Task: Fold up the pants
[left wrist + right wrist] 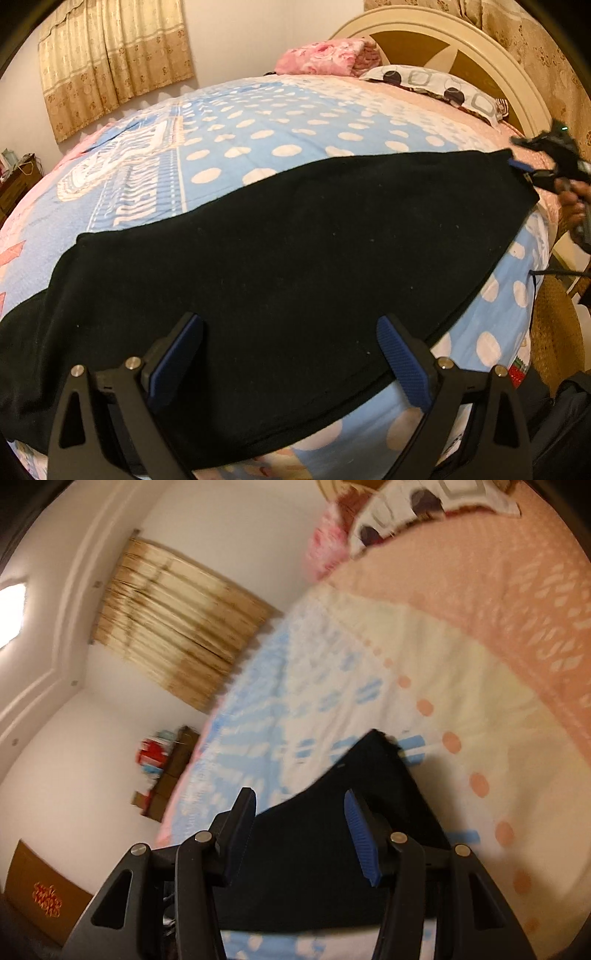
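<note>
**Black pants spread on the bed, folding barely begun**

Black pants [295,266] laid out long and flat across the near side of the bed, on a blue blanket [258,133] with white dots. Smooth over most of the cloth, no fold line visible; possibly already doubled leg over leg, judging by the single broad band, but impossible to confirm from these views. One end trailing off the lower left of the left wrist view, the other end reaching far right, next to the right tool [532,171].

Left tool [290,363] poised over the near hem, jaws spread wide, nothing between the blue pads, cloth lying loose below. Right tool [299,834] likewise spread open in its own view, hovering over the far end of the pants [332,849], gripping nothing; blurred picture there, so contact with the cloth hard to judge.

Judged progress: early. Garment flattened and aligned, both ends within reach of a tool, but no end yet pinched or lifted. Left to do, most likely: clamp an end, carry it over toward the other, then halve again and press flat.

Beyond the pants: a spotted pillow [436,85], a pink floral bundle [325,55], a cream headboard [480,48], and tan curtains [114,62] on the far wall.
</note>
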Available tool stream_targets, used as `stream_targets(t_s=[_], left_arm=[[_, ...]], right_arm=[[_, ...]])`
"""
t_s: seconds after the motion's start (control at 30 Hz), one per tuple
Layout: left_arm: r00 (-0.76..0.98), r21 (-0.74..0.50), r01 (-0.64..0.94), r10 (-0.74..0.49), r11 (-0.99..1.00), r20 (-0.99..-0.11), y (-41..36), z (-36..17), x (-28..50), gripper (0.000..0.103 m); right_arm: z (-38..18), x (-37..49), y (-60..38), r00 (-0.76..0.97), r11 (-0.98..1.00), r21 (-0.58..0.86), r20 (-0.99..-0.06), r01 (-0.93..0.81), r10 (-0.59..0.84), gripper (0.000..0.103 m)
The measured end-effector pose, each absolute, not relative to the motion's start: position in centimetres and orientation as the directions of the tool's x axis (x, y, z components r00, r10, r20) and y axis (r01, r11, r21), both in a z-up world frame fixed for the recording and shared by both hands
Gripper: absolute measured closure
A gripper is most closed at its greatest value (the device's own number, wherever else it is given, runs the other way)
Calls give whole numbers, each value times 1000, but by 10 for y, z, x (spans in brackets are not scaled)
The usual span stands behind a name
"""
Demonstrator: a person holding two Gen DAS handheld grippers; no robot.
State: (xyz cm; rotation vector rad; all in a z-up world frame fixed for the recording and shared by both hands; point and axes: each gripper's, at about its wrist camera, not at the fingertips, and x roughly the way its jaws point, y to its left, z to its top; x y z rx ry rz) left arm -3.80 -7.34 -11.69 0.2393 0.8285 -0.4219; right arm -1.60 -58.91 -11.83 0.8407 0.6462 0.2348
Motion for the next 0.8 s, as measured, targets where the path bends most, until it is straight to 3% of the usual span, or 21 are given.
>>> stream_targets(t_s=[0.07,0.33,0.47,0.6,0.8], left_arm=[[599,39,450,-269,892,-755,-73,-117,-39,6],[600,36,453,-275,891,-751,-72,-119,-42,3],[602,37,453,-275,891,-749,-73,-120,-42,3],[602,35,451,-275,892,-750,-74,-120,-42,3],[603,34,452,-277,891,-748,-73,-121,-42,2]], right_arm=[[-132,-4,-595,778,655,749,-470,103,416,56],[-113,-24,-616,853,648,757,-388,79,350,56],[-109,-22,-641,832,686,710,-469,158,295,56],[-110,1,-644,774,715,680,-537,162,336,58],[-121,41,-624,656,752,639,-638,160,403,74]])
